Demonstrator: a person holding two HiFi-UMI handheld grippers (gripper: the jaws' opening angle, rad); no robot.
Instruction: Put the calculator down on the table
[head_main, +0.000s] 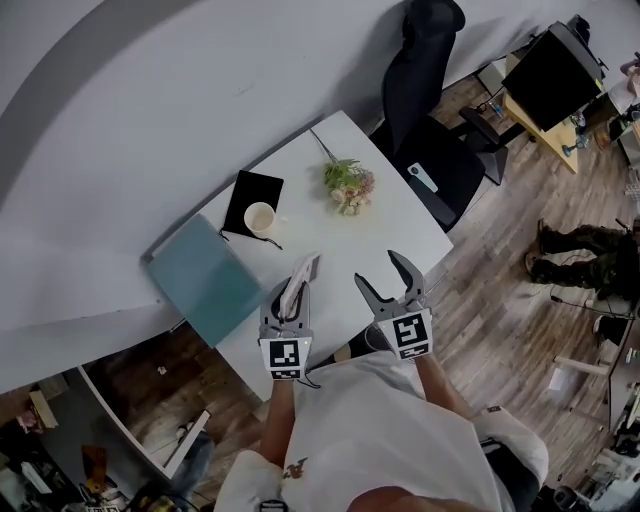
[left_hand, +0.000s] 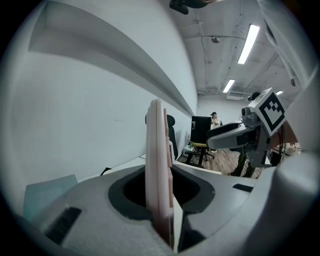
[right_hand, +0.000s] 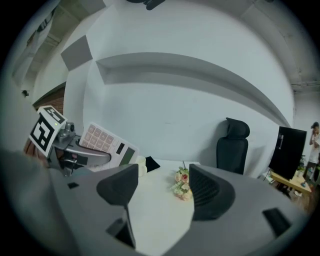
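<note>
My left gripper (head_main: 296, 292) is shut on a pale pink calculator (head_main: 299, 279), held on edge above the near part of the white table (head_main: 400, 215). In the left gripper view the calculator (left_hand: 159, 165) stands as a thin upright slab clamped between the jaws. The right gripper view shows its keypad face (right_hand: 106, 143) at the left, with the left gripper (right_hand: 85, 155) around it. My right gripper (head_main: 390, 278) hangs open and empty beside it over the table's near edge; its jaws (right_hand: 162, 192) stand wide apart.
On the table lie a small flower bouquet (head_main: 349, 186), a black notebook (head_main: 252, 203) with a white cup (head_main: 260, 217) on it, and a teal folder (head_main: 205, 280) at the left. A black office chair (head_main: 430, 110) stands at the far side. A curved white wall runs behind.
</note>
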